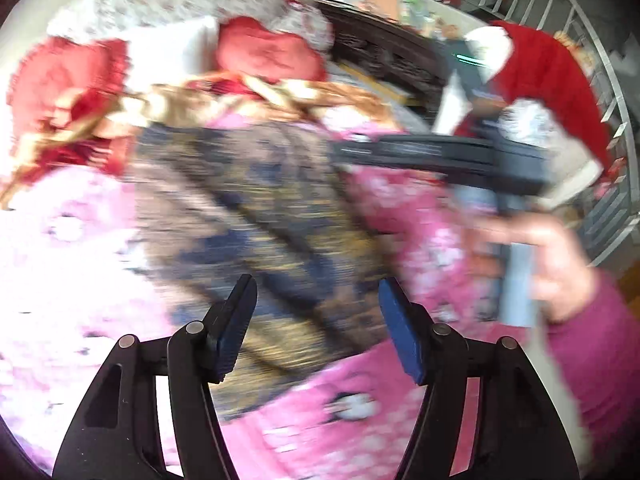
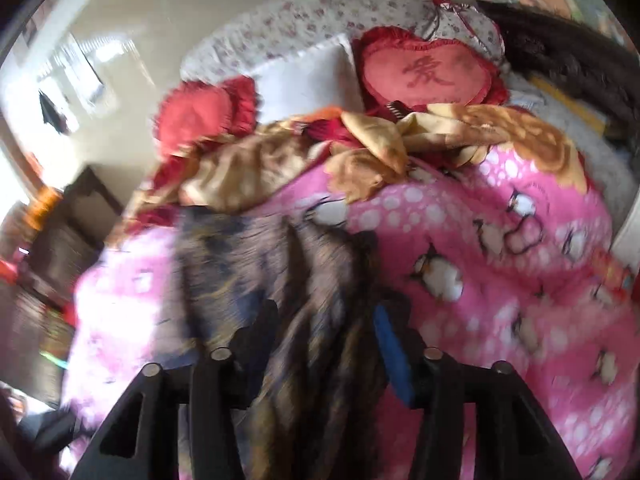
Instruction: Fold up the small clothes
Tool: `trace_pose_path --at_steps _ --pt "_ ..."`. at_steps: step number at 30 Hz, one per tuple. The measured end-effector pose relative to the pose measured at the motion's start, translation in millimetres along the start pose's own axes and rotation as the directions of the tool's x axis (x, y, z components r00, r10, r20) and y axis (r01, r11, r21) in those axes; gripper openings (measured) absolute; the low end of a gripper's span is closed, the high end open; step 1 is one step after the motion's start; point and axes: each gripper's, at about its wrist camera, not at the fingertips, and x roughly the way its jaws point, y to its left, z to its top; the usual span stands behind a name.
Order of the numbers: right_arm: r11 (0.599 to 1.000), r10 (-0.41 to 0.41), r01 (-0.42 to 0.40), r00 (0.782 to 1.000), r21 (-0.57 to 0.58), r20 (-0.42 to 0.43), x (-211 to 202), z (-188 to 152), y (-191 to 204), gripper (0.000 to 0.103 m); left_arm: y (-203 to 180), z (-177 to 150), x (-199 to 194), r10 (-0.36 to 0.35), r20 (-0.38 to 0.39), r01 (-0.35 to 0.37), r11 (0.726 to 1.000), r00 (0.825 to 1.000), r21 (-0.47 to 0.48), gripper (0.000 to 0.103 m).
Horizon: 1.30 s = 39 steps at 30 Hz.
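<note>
A dark garment (image 1: 248, 208) with a blue and gold-brown pattern lies spread on a pink cartoon-print blanket (image 1: 80, 280). My left gripper (image 1: 320, 320) hovers over its near part, open, with nothing pressed between the pads. My right gripper (image 1: 344, 150) reaches in from the right over the garment's far edge, held by a hand (image 1: 540, 260) in a magenta sleeve. In the right wrist view the garment (image 2: 260, 260) runs down between the spread fingers of my right gripper (image 2: 326, 340), which is open. Both views are motion-blurred.
A crumpled gold and red blanket (image 2: 360, 148), red heart cushions (image 2: 428, 72) and a white pillow (image 2: 308, 76) lie behind the garment. Dark carved furniture (image 1: 384, 52), a red garment with white trim (image 1: 552, 68) and a white railing (image 1: 600, 60) stand at the right.
</note>
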Motion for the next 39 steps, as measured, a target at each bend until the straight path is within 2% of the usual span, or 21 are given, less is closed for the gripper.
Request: trace_pose_path --at_steps 2,4,5,6,7,8,9,12,14,16,18,19,20,22,25,27,29,30,33,36,39 --pt "0.999 0.043 -0.043 0.999 -0.004 0.003 -16 -15 6 0.05 14 -9 -1 0.086 -0.014 -0.087 0.996 0.996 -0.01 0.064" --pt "0.994 0.096 -0.097 0.995 -0.041 -0.01 -24 -32 19 0.05 30 -14 1 0.129 -0.044 -0.13 0.991 0.991 -0.041 0.064" --pt "0.992 0.099 -0.101 0.995 -0.074 -0.033 -22 -42 27 0.05 35 -21 5 0.146 -0.063 -0.15 0.987 0.987 -0.061 0.064" --pt "0.992 0.065 -0.071 0.996 -0.101 -0.059 -15 -50 34 0.05 40 -29 13 0.154 -0.082 -0.161 0.984 0.985 -0.078 0.064" --pt "0.992 0.017 -0.028 0.996 -0.122 -0.085 -8 -58 39 0.038 42 -36 21 0.155 -0.101 -0.164 0.983 0.983 -0.087 0.064" --pt "0.989 -0.035 0.017 0.992 -0.146 -0.122 2 -68 41 0.015 44 -40 28 0.155 -0.122 -0.167 0.982 0.98 -0.092 0.064" --pt "0.987 -0.056 0.034 0.989 -0.158 -0.136 5 -76 40 0.008 45 -46 33 0.155 -0.144 -0.169 0.981 0.977 -0.092 0.064" --pt "0.988 -0.104 0.091 0.989 -0.128 -0.101 4 -96 22 0.006 57 -64 47 0.164 -0.185 -0.182 0.979 0.969 -0.087 0.064" --pt "0.994 -0.09 0.08 0.983 -0.069 -0.16 17 -108 5 0.006 60 -71 53 0.159 -0.206 -0.181 0.979 0.965 -0.093 0.064" --pt "0.999 -0.041 0.037 0.988 -0.028 -0.151 11 -103 -1 0.006 62 -72 49 0.158 -0.196 -0.179 0.979 0.968 -0.094 0.064" --pt "0.999 0.007 -0.004 0.996 0.037 -0.084 -6 -87 -5 0.006 62 -71 41 0.16 -0.171 -0.178 0.979 0.972 -0.095 0.064" --pt "0.998 0.017 -0.015 0.999 0.059 -0.033 -13 -77 -7 0.011 61 -70 36 0.158 -0.156 -0.174 0.98 0.975 -0.099 0.064" --pt "0.997 0.018 -0.019 1.0 0.073 0.019 -19 -64 -9 0.028 61 -68 34 0.158 -0.147 -0.174 0.979 0.977 -0.104 0.064" --pt "0.996 -0.013 0.007 0.998 0.088 0.063 -16 -44 -7 0.05 62 -65 30 0.154 -0.136 -0.17 0.979 0.979 -0.111 0.064" --pt "0.995 -0.008 0.003 0.999 0.102 0.047 14 -16 1 0.05 63 -62 34 0.159 -0.148 -0.175 0.978 0.976 -0.11 0.064" --pt "0.994 0.009 -0.009 1.0 0.111 0.001 39 -5 3 0.037 59 -55 41 0.165 -0.157 -0.183 0.977 0.974 -0.106 0.064" --pt "0.997 -0.032 0.033 0.999 0.077 -0.013 50 4 7 0.008 58 -54 43 0.167 -0.164 -0.185 0.977 0.972 -0.103 0.064" --pt "0.997 -0.051 0.05 0.999 0.058 0.011 47 6 8 0.005 56 -54 43 0.168 -0.163 -0.185 0.978 0.972 -0.098 0.064" --pt "0.988 -0.152 0.15 0.986 0.035 0.063 40 10 -1 0.004 53 -55 47 0.177 -0.166 -0.193 0.977 0.97 -0.085 0.064" --pt "0.987 -0.148 0.149 0.989 0.06 -0.009 59 2 -16 0.004 54 -55 55 0.184 -0.177 -0.203 0.975 0.967 -0.093 0.064" --pt "0.986 -0.161 0.16 0.987 0.052 0.015 53 -1 -15 0.004 55 -55 56 0.182 -0.176 -0.202 0.974 0.968 -0.107 0.064"
